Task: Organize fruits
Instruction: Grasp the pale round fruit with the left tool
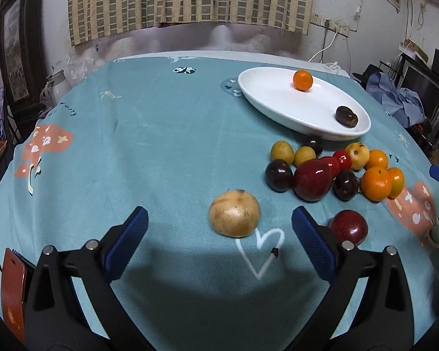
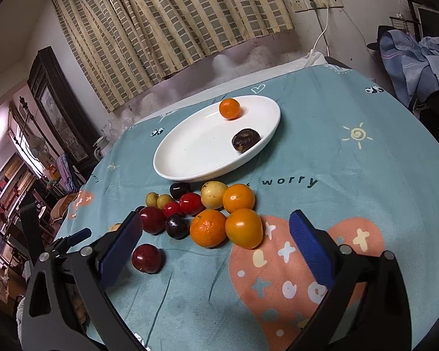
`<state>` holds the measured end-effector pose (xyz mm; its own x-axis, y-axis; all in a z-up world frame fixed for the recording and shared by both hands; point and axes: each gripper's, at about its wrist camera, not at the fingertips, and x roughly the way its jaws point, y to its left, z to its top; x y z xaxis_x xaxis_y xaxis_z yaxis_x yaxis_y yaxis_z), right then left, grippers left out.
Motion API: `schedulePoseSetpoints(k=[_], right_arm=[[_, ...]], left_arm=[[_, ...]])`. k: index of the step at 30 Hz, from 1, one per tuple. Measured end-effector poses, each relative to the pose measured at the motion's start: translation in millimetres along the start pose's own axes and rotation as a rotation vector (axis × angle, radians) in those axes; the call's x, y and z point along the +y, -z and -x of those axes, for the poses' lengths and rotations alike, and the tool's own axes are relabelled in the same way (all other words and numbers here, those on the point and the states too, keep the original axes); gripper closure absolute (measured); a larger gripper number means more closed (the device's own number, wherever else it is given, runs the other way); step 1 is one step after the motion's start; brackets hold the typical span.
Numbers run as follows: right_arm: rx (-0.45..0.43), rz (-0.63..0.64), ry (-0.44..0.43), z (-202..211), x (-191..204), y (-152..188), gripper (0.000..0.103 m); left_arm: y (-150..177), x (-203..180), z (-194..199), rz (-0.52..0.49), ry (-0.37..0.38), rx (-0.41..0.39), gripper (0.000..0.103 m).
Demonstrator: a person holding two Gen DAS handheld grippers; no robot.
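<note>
My left tongs (image 1: 219, 228) gape around yellow fruit (image 1: 234, 213) (untouched, I think); right tongs (image 2: 216, 234) gape too, oranges (image 2: 226, 227) at 12, plate (image 2: 190, 158) beyond.

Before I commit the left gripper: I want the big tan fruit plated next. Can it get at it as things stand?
Probably yes. The left gripper is open, and the tan fruit sits alone on the cloth just ahead of its fingertips; the nearest red fruit lies outside the right finger.

Bare tablecloth (image 1: 131, 152) lies left of the fruit cluster (image 1: 333, 169); the white plate (image 1: 266, 93) blocks behind it.
</note>
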<state>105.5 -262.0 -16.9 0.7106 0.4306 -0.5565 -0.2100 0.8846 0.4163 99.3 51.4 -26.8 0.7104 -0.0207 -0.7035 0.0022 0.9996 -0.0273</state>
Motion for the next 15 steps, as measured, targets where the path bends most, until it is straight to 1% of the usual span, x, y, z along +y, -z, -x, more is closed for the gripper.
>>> schedulePoseSetpoints(k=[5, 7, 8, 9, 10, 12, 14, 15], right_arm=[[0.011, 0.009, 0.016, -4, 1, 1, 0.003], [0.018, 0.014, 0.032, -7, 0, 2, 0.003], [0.021, 0.015, 0.038, -9, -1, 2, 0.003], [0.025, 0.018, 0.045, -11, -3, 2, 0.003], [0.028, 0.021, 0.050, -13, -4, 2, 0.003], [0.039, 0.023, 0.054, -17, -9, 2, 0.003], [0.046, -0.005, 0.035, -20, -16, 1, 0.003], [0.046, -0.017, 0.021, -20, -18, 1, 0.003]], left_arm=[[-1, -11, -7, -0.048, -0.009, 0.006, 0.004], [-1, -14, -10, -0.067, -0.012, 0.011, 0.007], [-1, -15, -12, -0.072, -0.008, 0.016, 0.011], [-1, -16, -15, -0.076, 0.003, 0.028, 0.019], [-1, -17, -18, -0.077, 0.014, 0.042, 0.024], [0, -17, -24, -0.073, 0.037, 0.068, 0.039], [1, -14, -27, -0.057, 0.067, 0.086, 0.048], [0, -13, -28, -0.047, 0.075, 0.088, 0.050]])
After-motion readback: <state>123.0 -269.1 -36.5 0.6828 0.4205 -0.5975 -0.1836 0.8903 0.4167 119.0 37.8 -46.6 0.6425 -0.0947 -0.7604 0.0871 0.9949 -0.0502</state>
